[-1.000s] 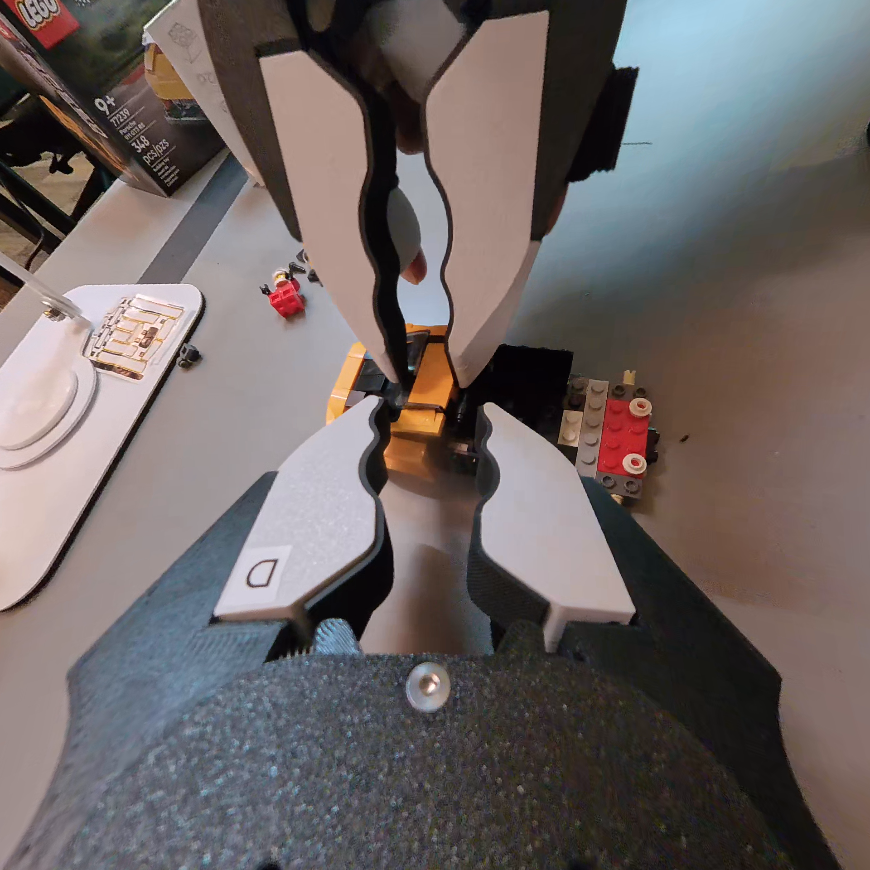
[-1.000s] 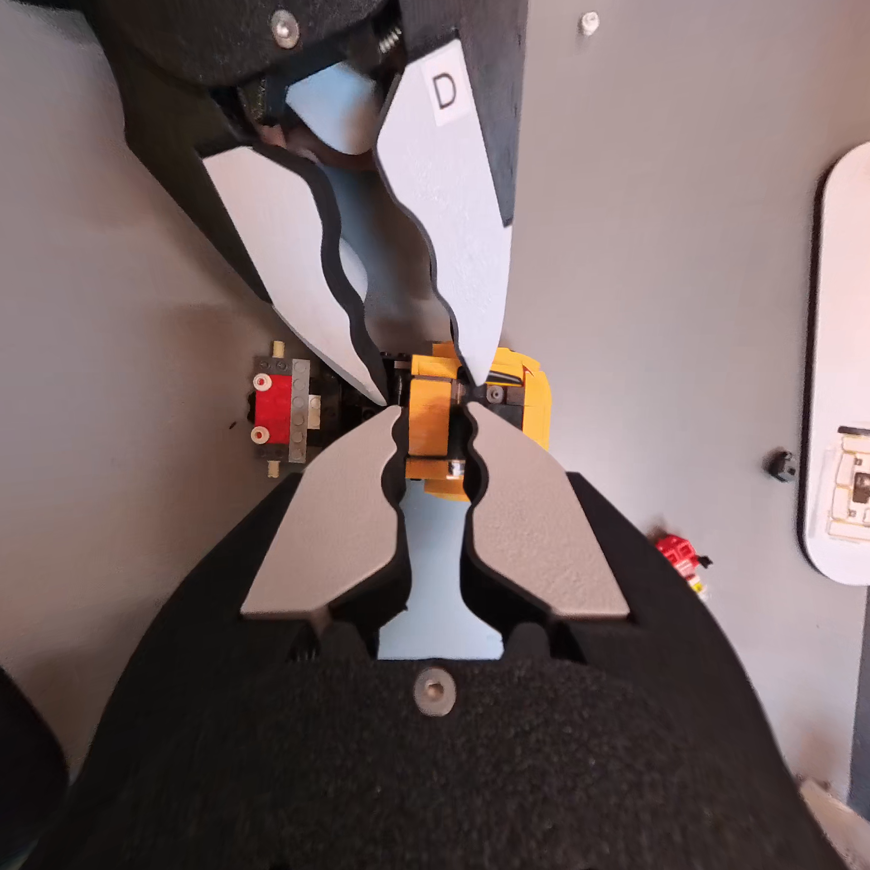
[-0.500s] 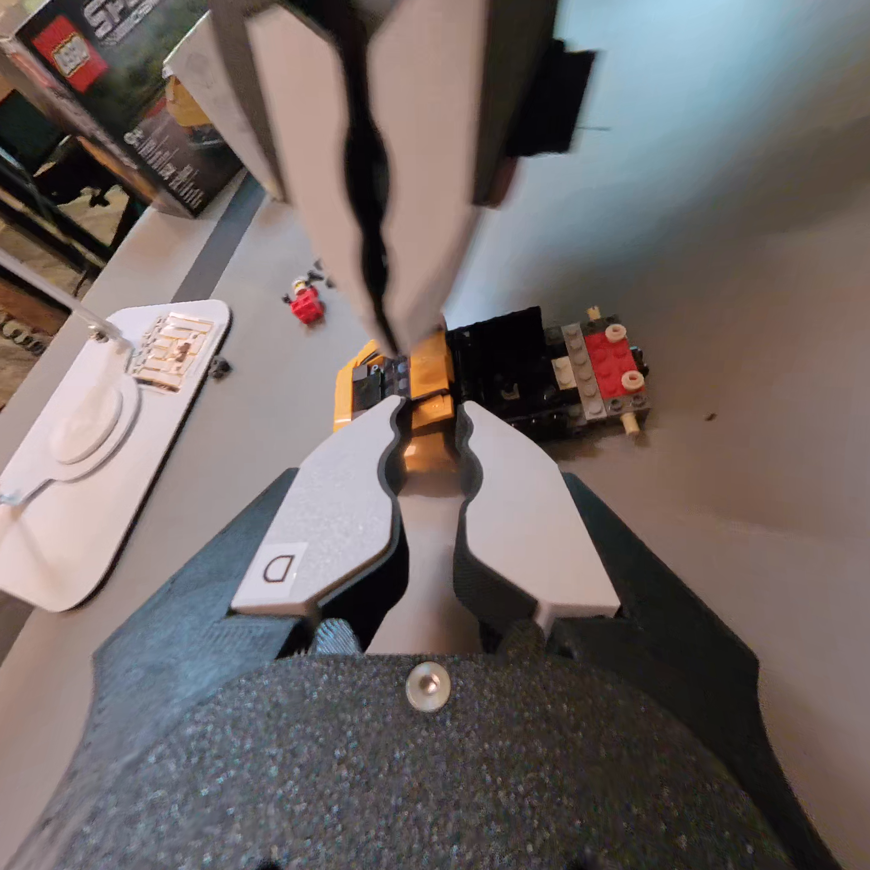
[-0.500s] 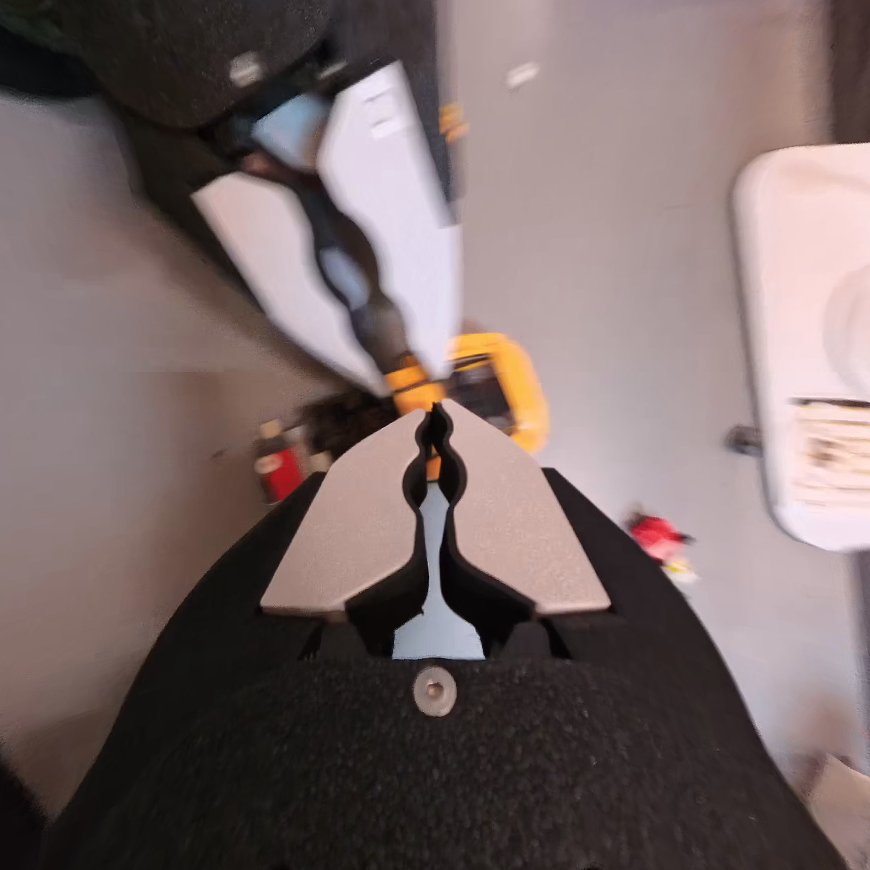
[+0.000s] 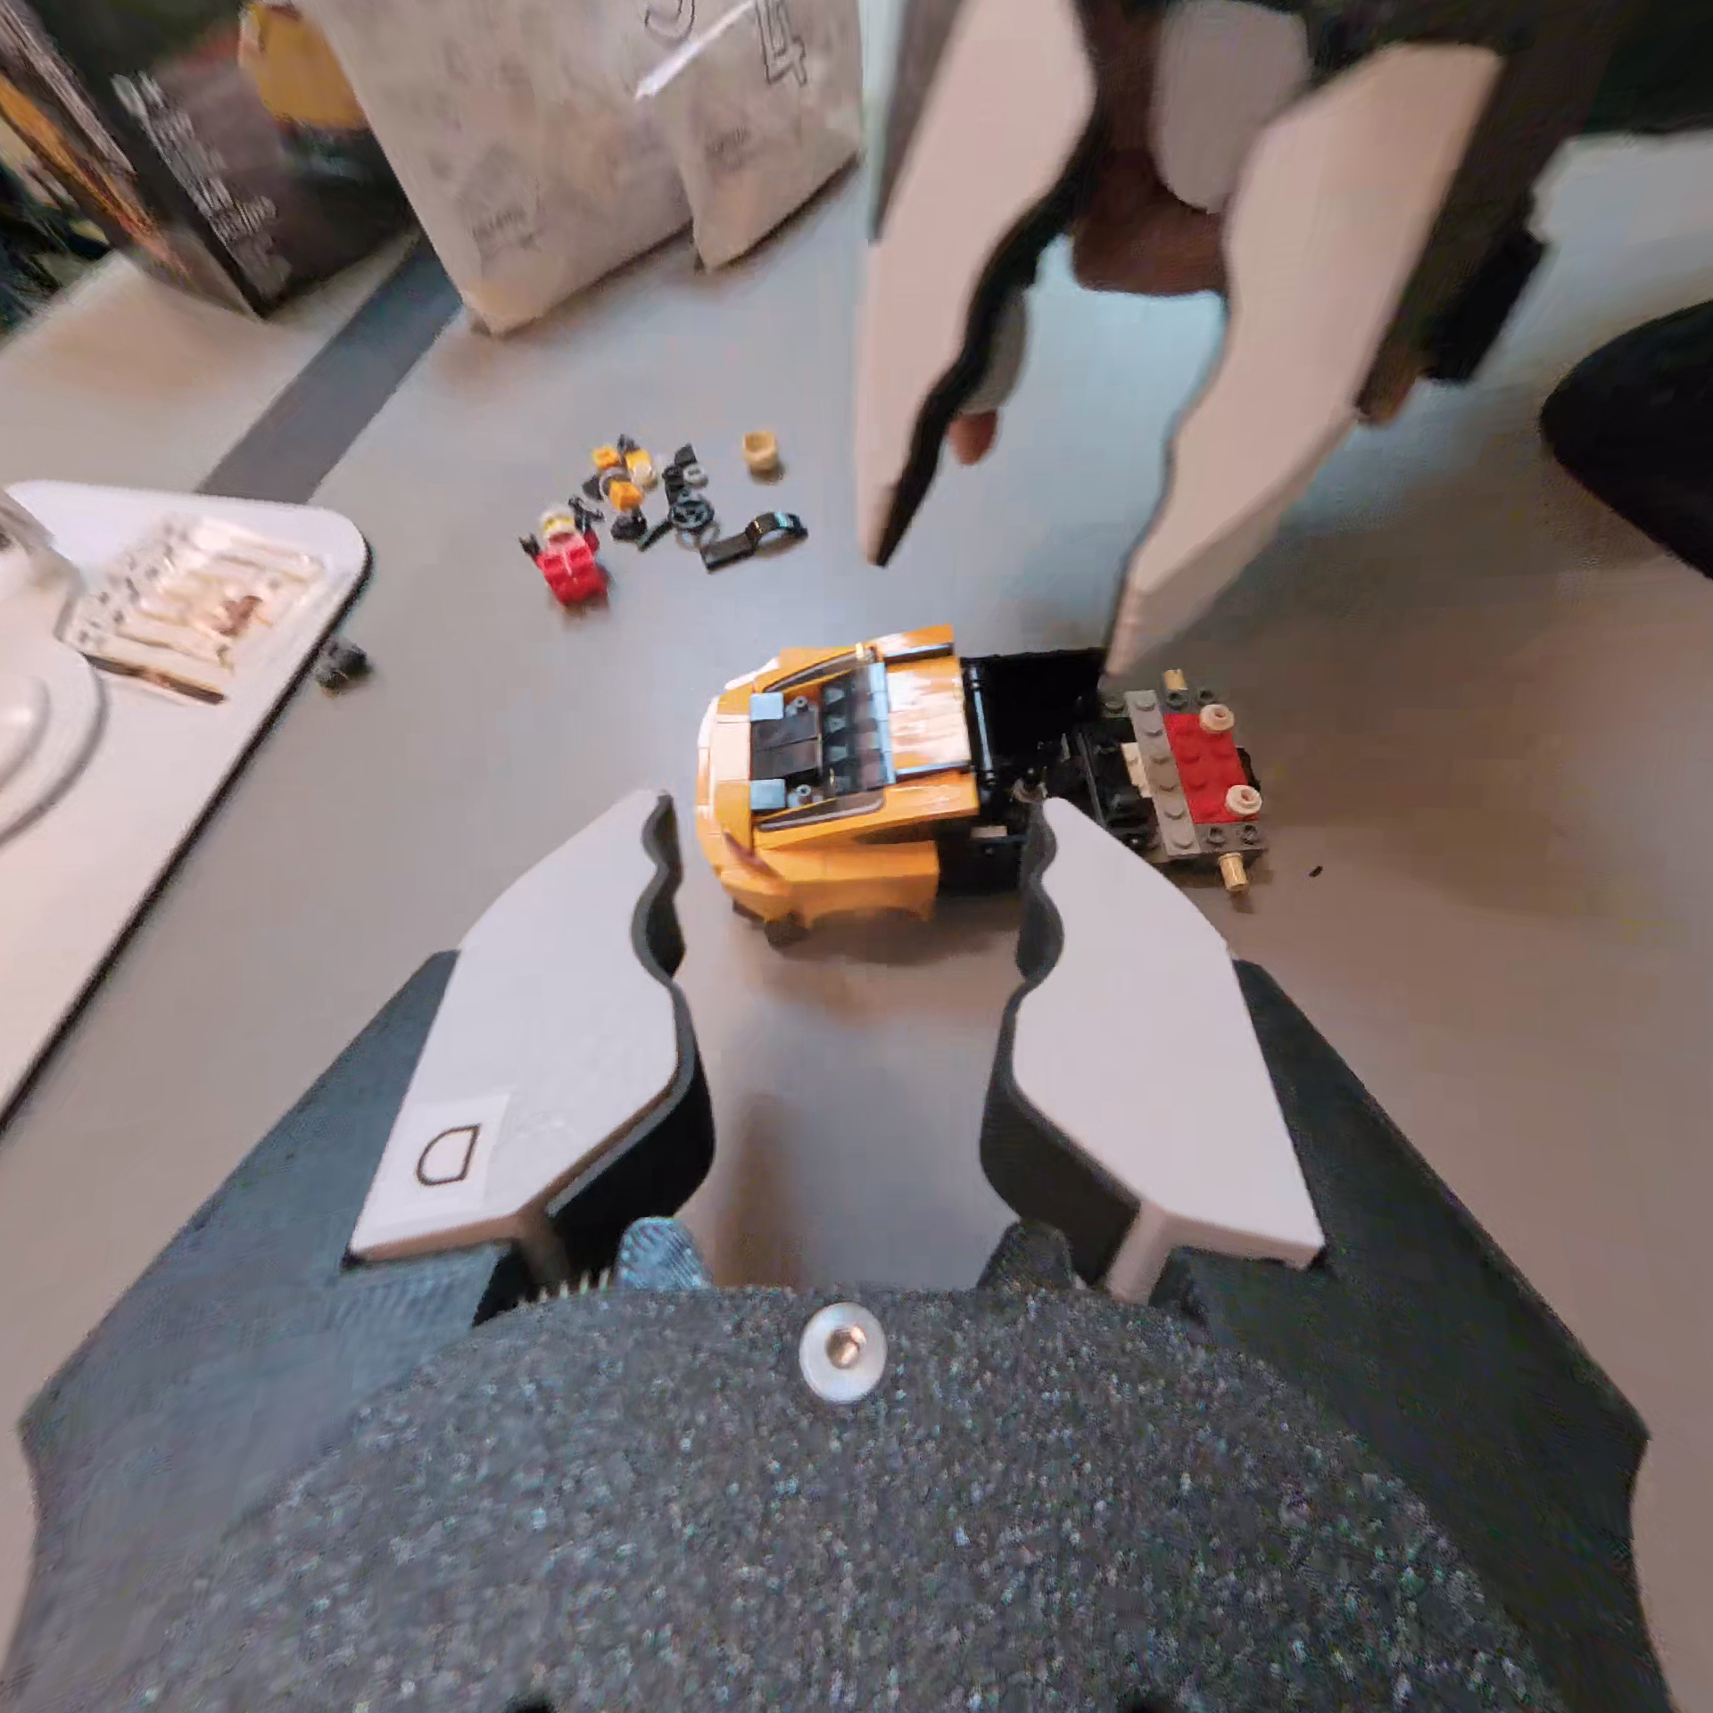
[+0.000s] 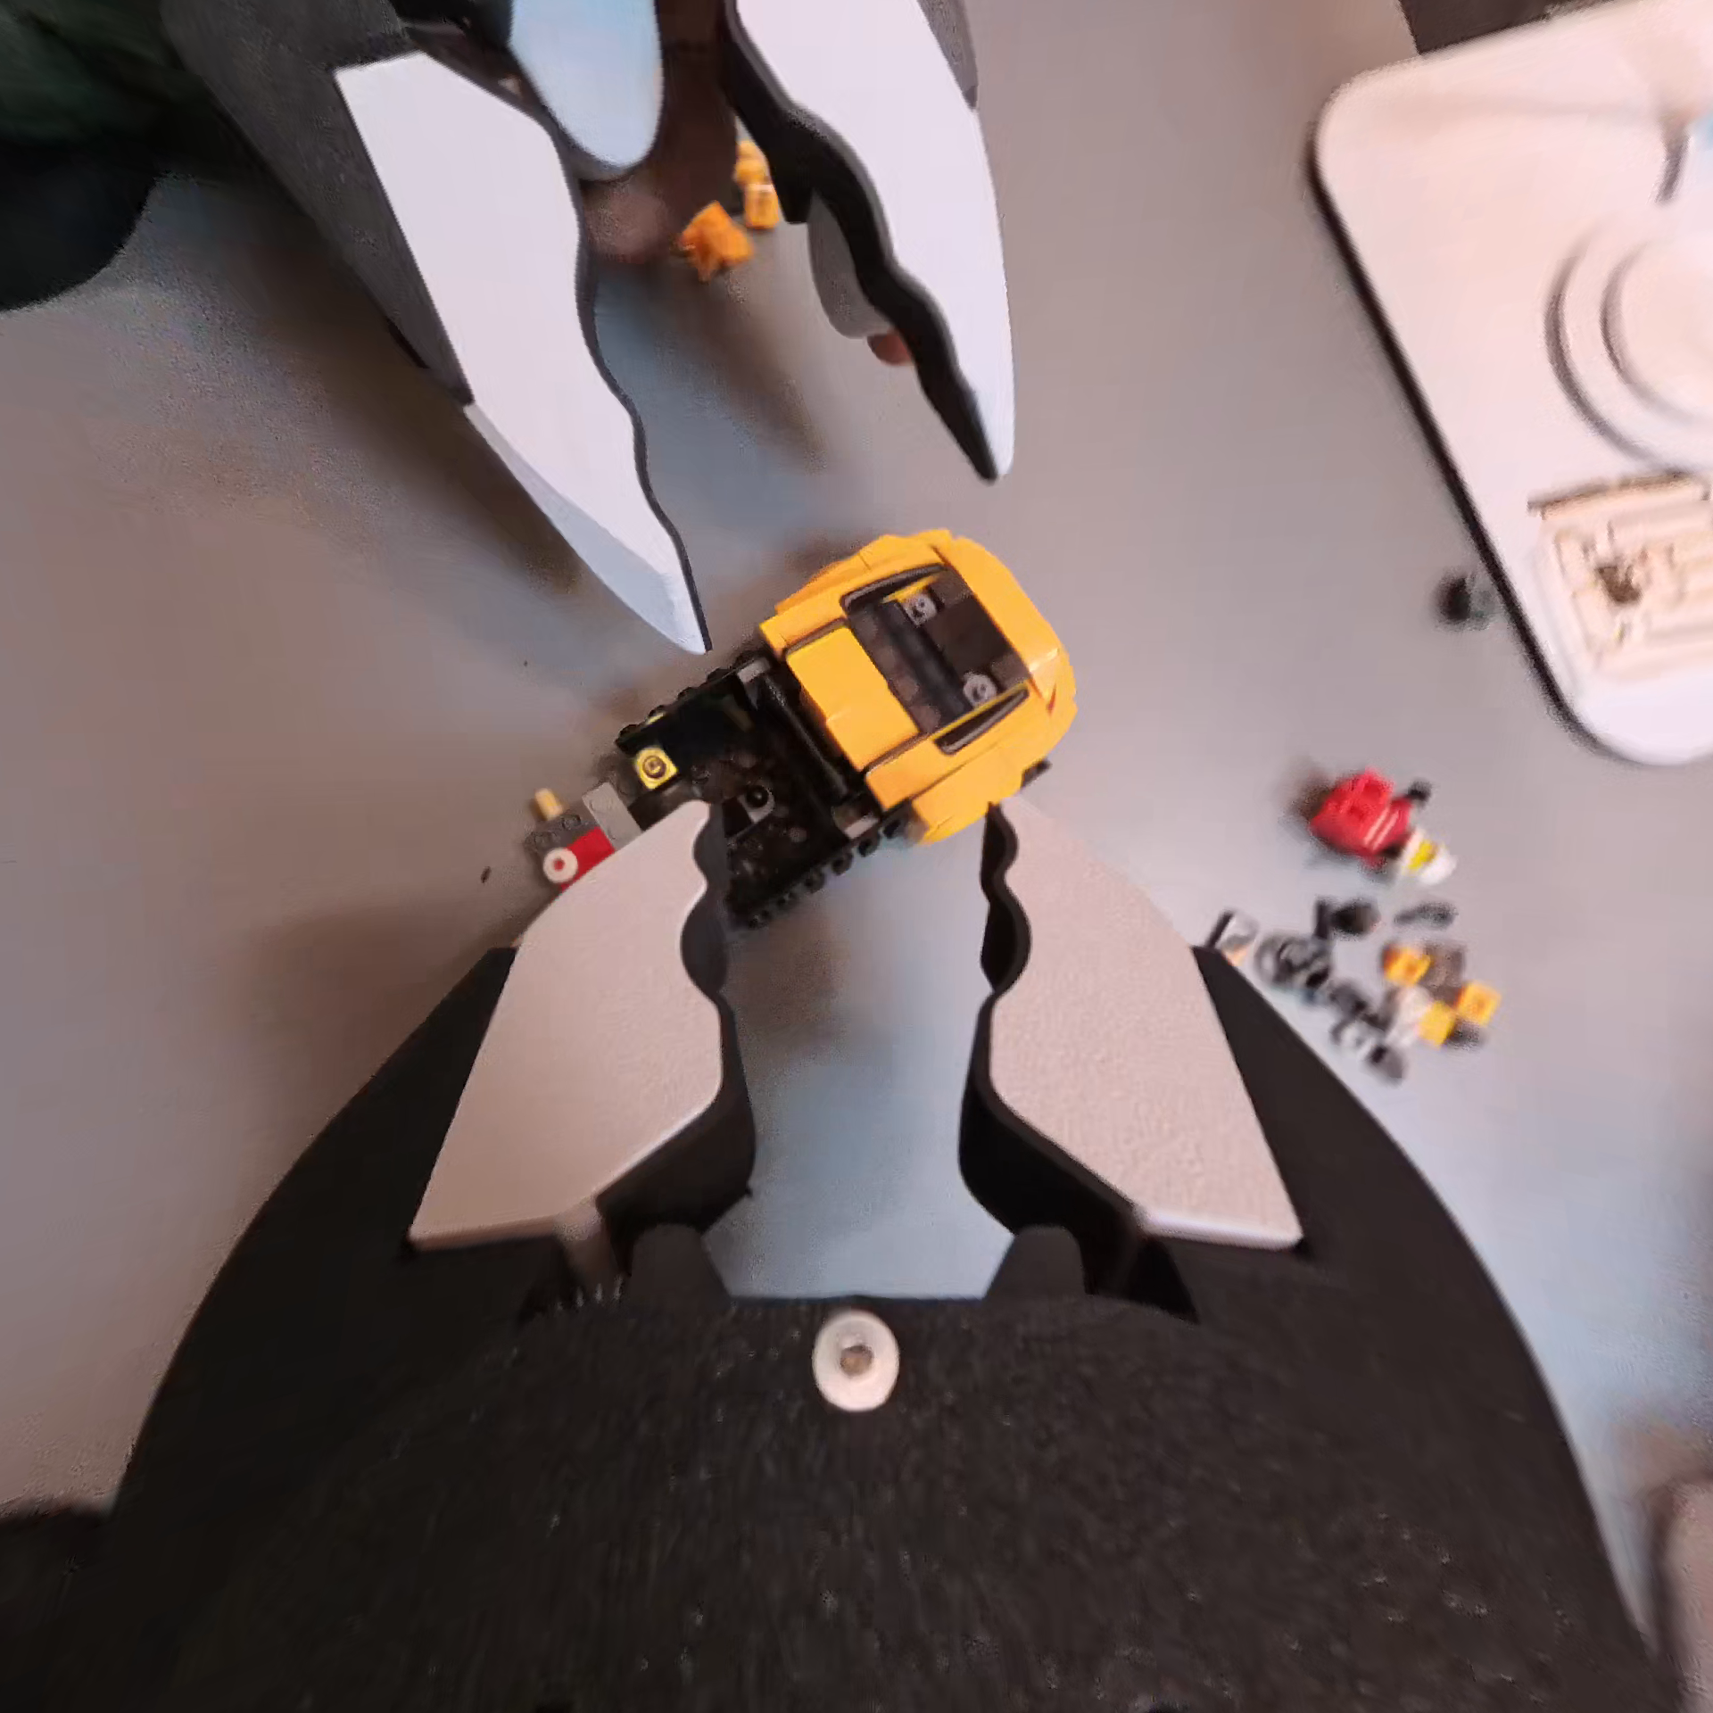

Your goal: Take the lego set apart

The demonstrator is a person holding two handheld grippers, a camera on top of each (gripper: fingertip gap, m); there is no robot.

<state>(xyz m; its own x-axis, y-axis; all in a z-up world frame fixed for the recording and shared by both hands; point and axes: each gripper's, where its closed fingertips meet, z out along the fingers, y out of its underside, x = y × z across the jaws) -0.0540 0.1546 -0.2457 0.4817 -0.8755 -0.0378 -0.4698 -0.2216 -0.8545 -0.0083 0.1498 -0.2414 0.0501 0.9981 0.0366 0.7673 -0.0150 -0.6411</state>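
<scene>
White board (image 5: 139, 797): smooth, rounded corners, dark edge, far left on the table; a pale ribbed plastic piece lies on it.
Small black bit (image 5: 339, 660): alone on the table, just beside the board's edge.
Box (image 5: 167, 176): dark printed cardboard, back left corner.
Paper bags (image 5: 593, 139): crinkled, pale, standing behind the loose parts.
Loose parts (image 5: 649, 505): a scatter of small black, yellow and red plastic bits, with one tan round piece a little apart to the right.
Table (image 5: 463, 834): flat matte grey.
Left gripper (image 5: 845, 816): speckled dark body, flat pale fingers with wavy dark inner edges, spread wide and holding nothing; it hovers just short of the car.
Lego car (image 5: 862, 797): sits on the table between the two grippers; glossy yellow rounded shell, black studded floor, and a grey and red studded plate with tan pegs at the right end.
Right gripper (image 6: 843, 816): black grainy body, grey fingers, jaws wide apart and empty; its tips sit beside the car, one over the black floor.
</scene>
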